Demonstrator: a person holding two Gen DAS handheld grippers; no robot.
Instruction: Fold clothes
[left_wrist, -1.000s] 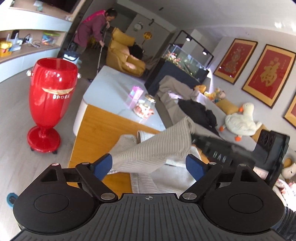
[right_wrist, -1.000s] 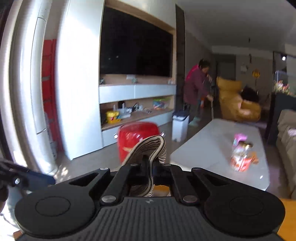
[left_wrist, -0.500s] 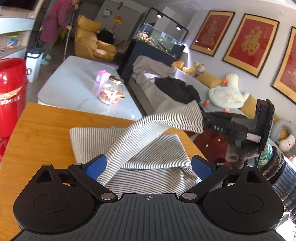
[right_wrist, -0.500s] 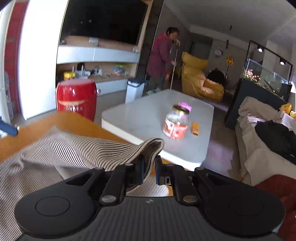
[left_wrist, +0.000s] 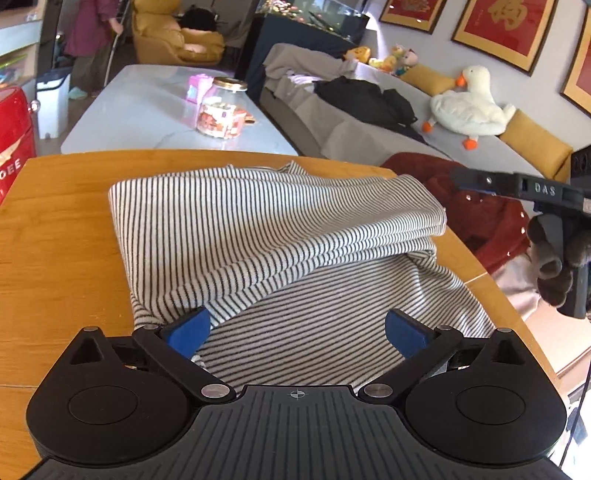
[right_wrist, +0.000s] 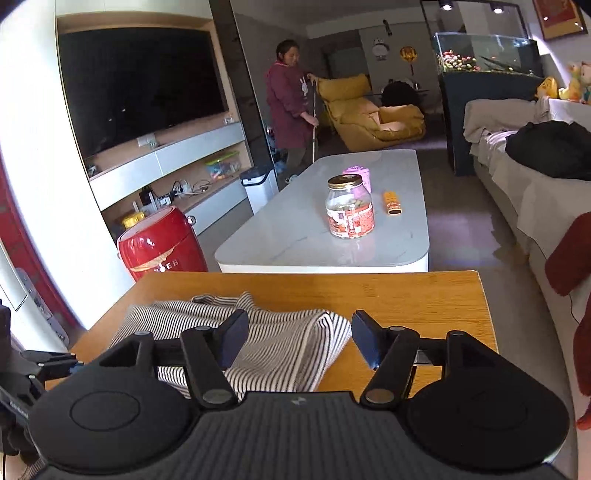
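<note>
Right gripper (right_wrist: 299, 338) now wide open, holding nothing: sleeve released. Black-and-white striped knit garment (left_wrist: 273, 236) lies half-folded on orange wooden table (left_wrist: 59, 236). Left gripper (left_wrist: 295, 328) spread wide, empty, over near hem. Next fold pending.

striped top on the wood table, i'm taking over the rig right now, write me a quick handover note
Left claw: open, empty, low over the near part of the striped top.
Right claw: open, empty, at the top's right edge.
Striped top: lies on the wooden table, touching neither claw.
Done: one part is folded across the body and lies loosely.
Left: the fold looks uneven, with the lower layer spreading out towards the near right. Probably flatten it, then fold again.
</note>
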